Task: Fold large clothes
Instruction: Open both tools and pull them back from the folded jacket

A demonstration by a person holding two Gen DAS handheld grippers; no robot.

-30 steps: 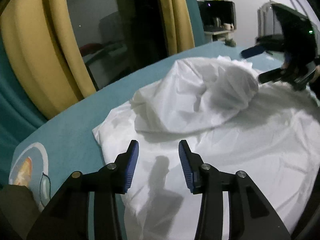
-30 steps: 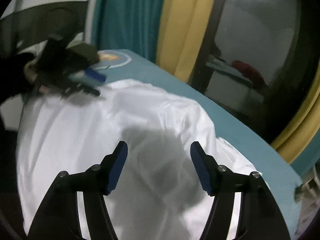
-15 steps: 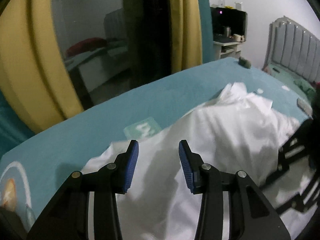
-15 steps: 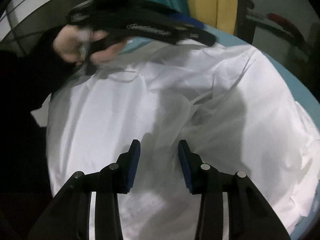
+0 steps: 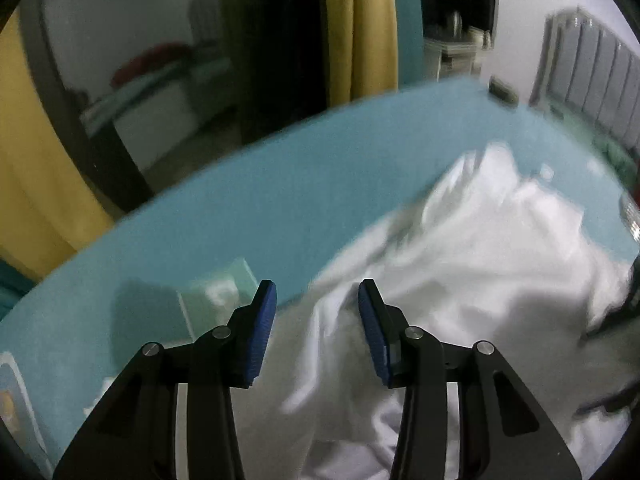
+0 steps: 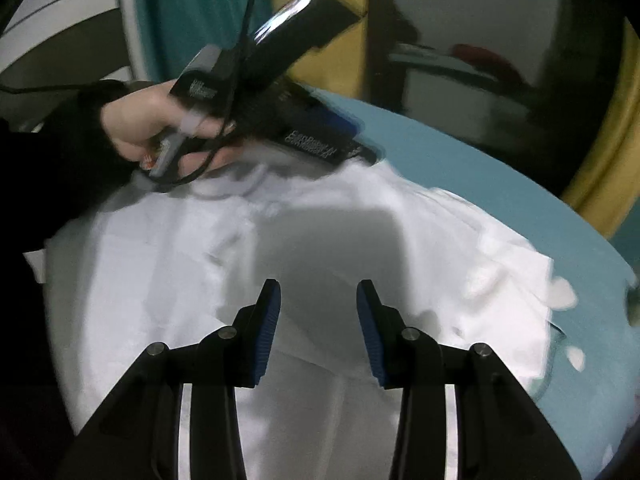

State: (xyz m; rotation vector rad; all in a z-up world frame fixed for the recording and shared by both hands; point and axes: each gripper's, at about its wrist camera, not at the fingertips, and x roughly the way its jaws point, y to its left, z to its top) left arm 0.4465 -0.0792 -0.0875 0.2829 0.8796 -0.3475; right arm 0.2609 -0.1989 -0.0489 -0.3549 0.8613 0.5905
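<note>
Teal bedding [image 5: 248,216] carries the rumpled white garment [image 5: 460,264], with yellow curtains [image 5: 360,28] and dark window glass behind. Your left gripper [image 5: 317,312] holds its blue pads part-way apart and empty; the garment's near edge shows between and beyond the fingertips, not pinched. Your right gripper [image 6: 318,312], whose jaws have just been closing, stands at a similar narrow gap over the cloth's shadowed middle, gripping nothing. From the right wrist view, your left hand [image 6: 156,128] sits at the garment's far edge.

Matt white cloth garment [image 6: 360,240], creased, on a smooth matt teal bedsheet [image 5: 280,208]; glossy window glass [image 5: 140,60].
</note>
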